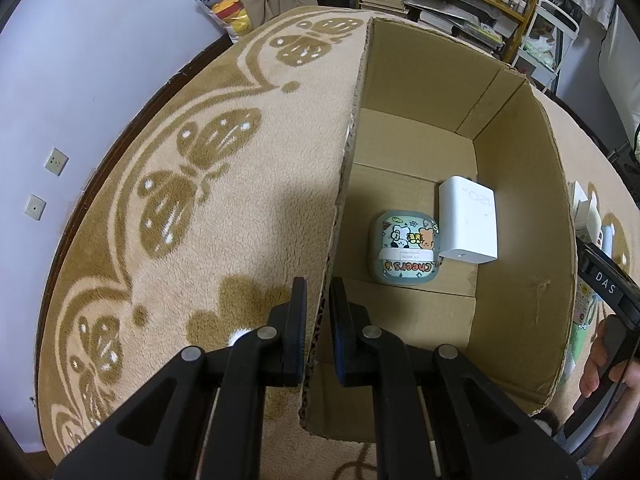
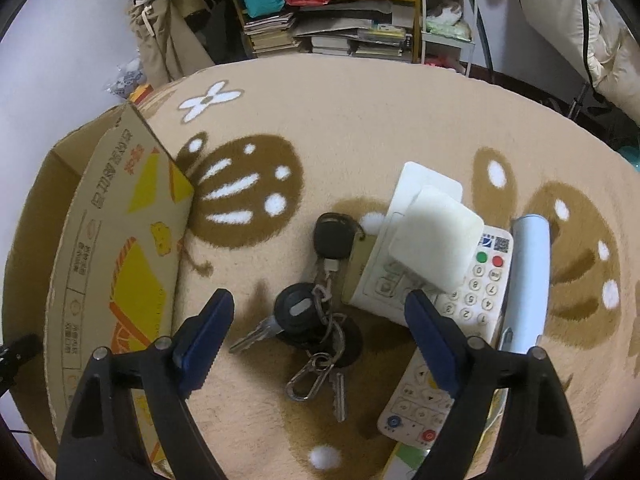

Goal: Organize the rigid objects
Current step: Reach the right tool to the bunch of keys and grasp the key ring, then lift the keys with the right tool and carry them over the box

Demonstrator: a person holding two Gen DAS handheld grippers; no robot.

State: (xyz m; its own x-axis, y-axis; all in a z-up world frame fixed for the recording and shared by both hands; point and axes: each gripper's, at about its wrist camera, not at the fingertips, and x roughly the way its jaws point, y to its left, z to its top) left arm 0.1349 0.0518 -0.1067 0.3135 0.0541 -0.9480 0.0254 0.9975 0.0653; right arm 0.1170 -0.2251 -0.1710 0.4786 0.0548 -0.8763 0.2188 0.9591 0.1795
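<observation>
Butterfly-patterned blanket [image 2: 360, 120]; left claw [image 1: 318, 292] grips cardboard box [image 1: 520, 200] wall.

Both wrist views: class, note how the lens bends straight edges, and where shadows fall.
Left wrist view: the cardboard box walls bow outward, and the hand-held gripper casts a soft shadow on the blanket. Right wrist view: the blanket's far edge curves into an arc, and the key bunch has a dark shadow beside it.

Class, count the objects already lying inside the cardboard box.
2. A cartoon-printed case lies on the floor of the cardboard box, and a white charger lies beside it on the right. The near corner is hidden.
</observation>
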